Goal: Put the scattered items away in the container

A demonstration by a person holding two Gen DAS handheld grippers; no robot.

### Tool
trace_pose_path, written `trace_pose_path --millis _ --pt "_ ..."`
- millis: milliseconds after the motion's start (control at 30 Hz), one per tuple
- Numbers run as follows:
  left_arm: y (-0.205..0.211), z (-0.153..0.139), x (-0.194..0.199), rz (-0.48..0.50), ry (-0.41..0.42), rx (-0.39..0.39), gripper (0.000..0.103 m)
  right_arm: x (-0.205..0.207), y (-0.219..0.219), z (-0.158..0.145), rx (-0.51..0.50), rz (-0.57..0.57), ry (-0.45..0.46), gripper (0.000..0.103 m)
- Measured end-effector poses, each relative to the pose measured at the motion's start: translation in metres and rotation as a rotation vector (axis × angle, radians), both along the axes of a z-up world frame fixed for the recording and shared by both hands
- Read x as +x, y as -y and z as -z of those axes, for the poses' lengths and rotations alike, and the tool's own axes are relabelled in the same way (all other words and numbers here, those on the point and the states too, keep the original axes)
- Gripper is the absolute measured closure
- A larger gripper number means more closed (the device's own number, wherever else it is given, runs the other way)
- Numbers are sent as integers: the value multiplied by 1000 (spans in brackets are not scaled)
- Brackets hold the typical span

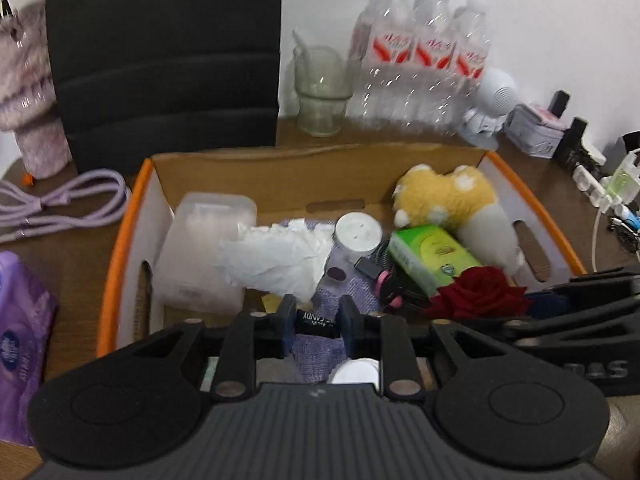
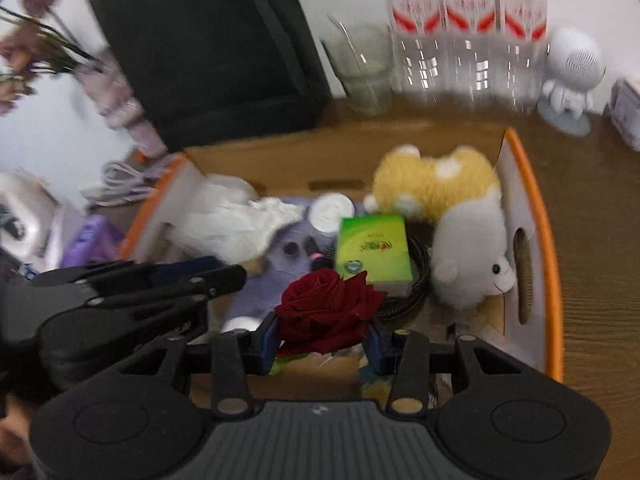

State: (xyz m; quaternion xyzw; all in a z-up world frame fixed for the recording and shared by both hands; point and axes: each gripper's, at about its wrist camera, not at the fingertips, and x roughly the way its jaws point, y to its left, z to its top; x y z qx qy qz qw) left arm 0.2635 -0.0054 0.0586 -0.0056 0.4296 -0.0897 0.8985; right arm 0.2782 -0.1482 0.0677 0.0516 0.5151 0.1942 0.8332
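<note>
Red rose (image 2: 326,312) sits pinched in the right hand-held gripper (image 2: 324,340), directly above the cardboard box (image 2: 536,208).

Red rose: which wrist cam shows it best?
Right wrist: the red rose sits whole and central between that gripper's fingers. Left wrist shows it only off to the right, smaller, partly hidden.

Both views are smeared by motion, so the labels on the water bottles (image 1: 424,52) cannot be read. The left hand-held gripper (image 1: 318,320) hides most of a black wrapper (image 1: 316,321) between its fingers, so whether the pads press it cannot be told. The purple pack (image 1: 20,344) is cut off by the left wrist picture's left edge, and the red rose (image 2: 326,310) covers the near corner of the green box (image 2: 372,248).
</note>
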Motion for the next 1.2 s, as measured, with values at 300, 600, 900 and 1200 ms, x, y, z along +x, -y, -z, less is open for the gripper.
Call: trace_pose_path --millis 300,600,900,1200 --pt "-34 -28 3 -4 -16 -55 32 6 1 2 20 -21 -98 28" --pt "-47 -60 -4 -199 -127 -11 3 13 23 -64 -39 66 -83 15" --pt "-34 -100 -77 -293 203 43 0 -58 40 -106 -61 179 311 15" --pt "-14 -105 -145 -232 536 13 0 -124 56 -85 91 256 668 1"
